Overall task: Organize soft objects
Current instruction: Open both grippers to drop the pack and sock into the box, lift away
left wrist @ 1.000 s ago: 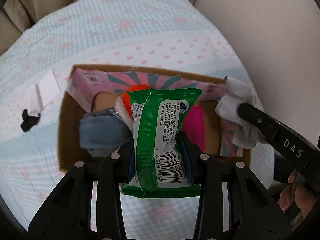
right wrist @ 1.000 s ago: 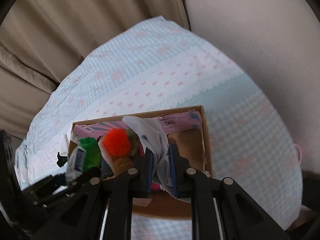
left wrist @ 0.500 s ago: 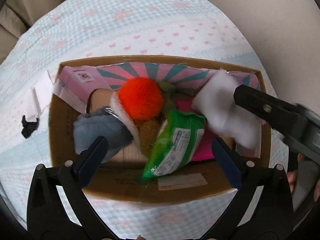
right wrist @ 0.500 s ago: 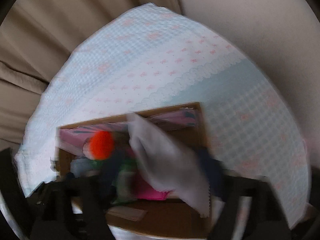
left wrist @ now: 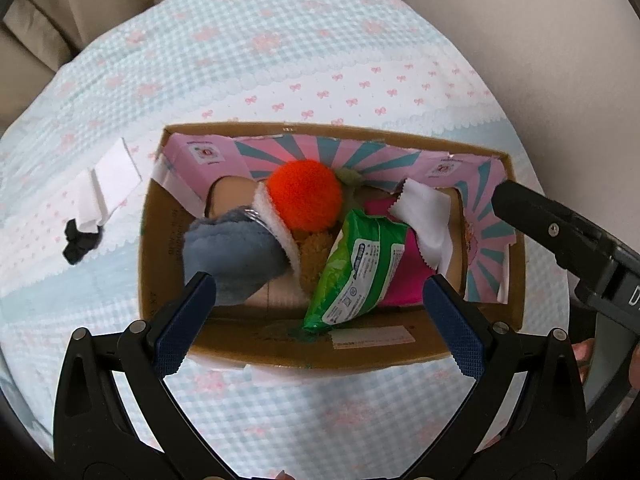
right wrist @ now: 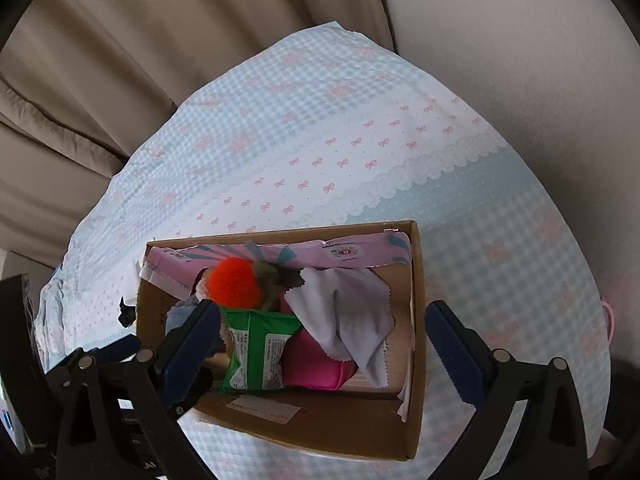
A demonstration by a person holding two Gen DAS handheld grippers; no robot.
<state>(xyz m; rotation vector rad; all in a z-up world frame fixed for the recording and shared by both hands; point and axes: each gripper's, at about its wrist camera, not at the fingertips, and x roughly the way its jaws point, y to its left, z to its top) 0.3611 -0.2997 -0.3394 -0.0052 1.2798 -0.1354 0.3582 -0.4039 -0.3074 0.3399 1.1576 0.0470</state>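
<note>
Presently, 1 cardboard box [left wrist: 168,240] on a gingham tablecloth [left wrist: 280,40], holding the soft objects:
- green wipes pack [left wrist: 356,272]: leans on the near wall, long axis running away from the tongs; barcode-style print, text too small to read.
- white cloth [right wrist: 348,312]: draped over a pink item [right wrist: 316,364], right half of box.
- orange pompom [left wrist: 304,194], grey-blue plush [left wrist: 232,252]: left half.

Left gripper [left wrist: 320,316]: spread wide, holding nothing, just above the near wall, nearest the pack.
Right gripper [right wrist: 324,344]: spread wide, holding nothing, over the cloth.

Outside the box, well left: white folded piece [left wrist: 108,184] and black scrap [left wrist: 80,240], probably next, left hand nearer.

Writing: "D" on the right gripper body.
</note>
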